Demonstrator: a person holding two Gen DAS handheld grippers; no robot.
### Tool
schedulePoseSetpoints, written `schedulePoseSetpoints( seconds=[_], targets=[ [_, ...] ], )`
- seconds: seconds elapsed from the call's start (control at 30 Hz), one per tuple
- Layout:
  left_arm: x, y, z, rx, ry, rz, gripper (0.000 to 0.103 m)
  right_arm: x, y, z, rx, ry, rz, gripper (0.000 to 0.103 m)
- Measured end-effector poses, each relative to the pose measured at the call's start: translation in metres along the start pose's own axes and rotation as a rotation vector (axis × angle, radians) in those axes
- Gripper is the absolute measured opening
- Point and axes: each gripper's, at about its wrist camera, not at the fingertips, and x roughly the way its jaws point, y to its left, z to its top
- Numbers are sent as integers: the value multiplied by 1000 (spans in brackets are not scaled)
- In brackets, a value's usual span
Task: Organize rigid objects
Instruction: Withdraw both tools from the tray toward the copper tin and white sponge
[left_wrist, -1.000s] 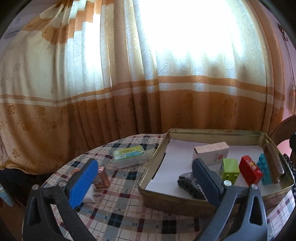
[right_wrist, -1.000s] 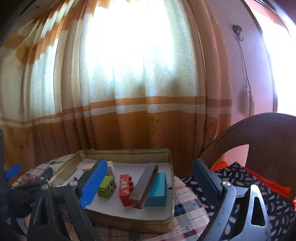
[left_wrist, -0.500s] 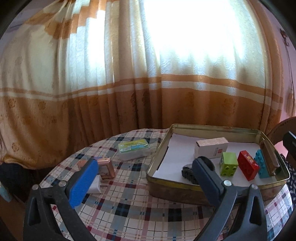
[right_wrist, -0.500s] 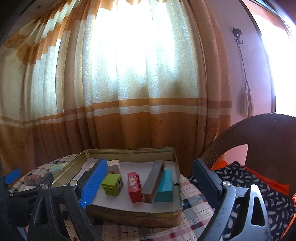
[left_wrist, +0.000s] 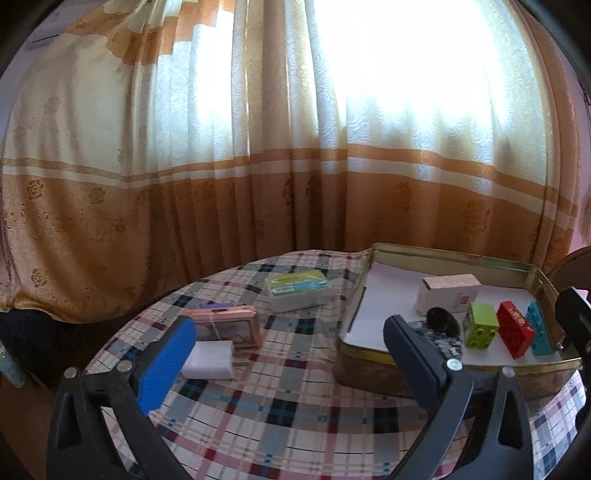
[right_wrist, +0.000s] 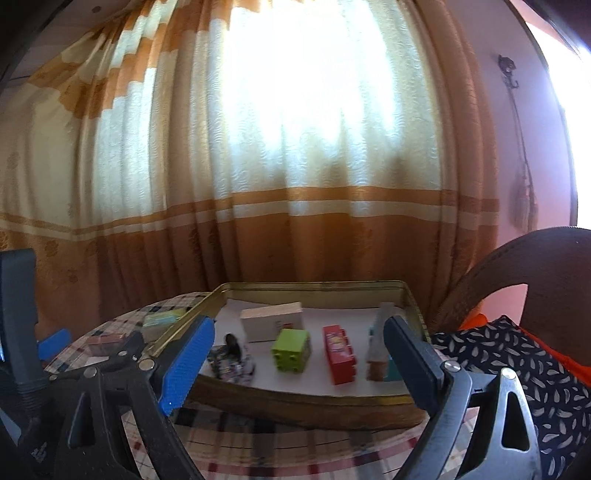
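Both grippers farther from tin

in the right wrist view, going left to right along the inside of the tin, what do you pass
Dark toy tank → white box → green brick → red brick → brown bar leaning on the teal block, all in the tin.

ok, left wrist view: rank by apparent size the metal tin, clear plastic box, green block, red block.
1. metal tin
2. clear plastic box
3. green block and red block: look about alike, so no ranking between them.
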Motion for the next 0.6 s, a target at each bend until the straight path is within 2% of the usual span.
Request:
schedulePoseSetpoints(
  seconds=[0.2,0.5,0.6],
  targets=[
    [4,19,0,-16,0,36,103,10,14,-4,24,54,46,94],
    [12,48,2,-43,5,90,103,26,25,-8,71,99,59,94],
    [15,58,4,-29,-13,134,103,33,37,-10,47,117,69,94]
  ],
)
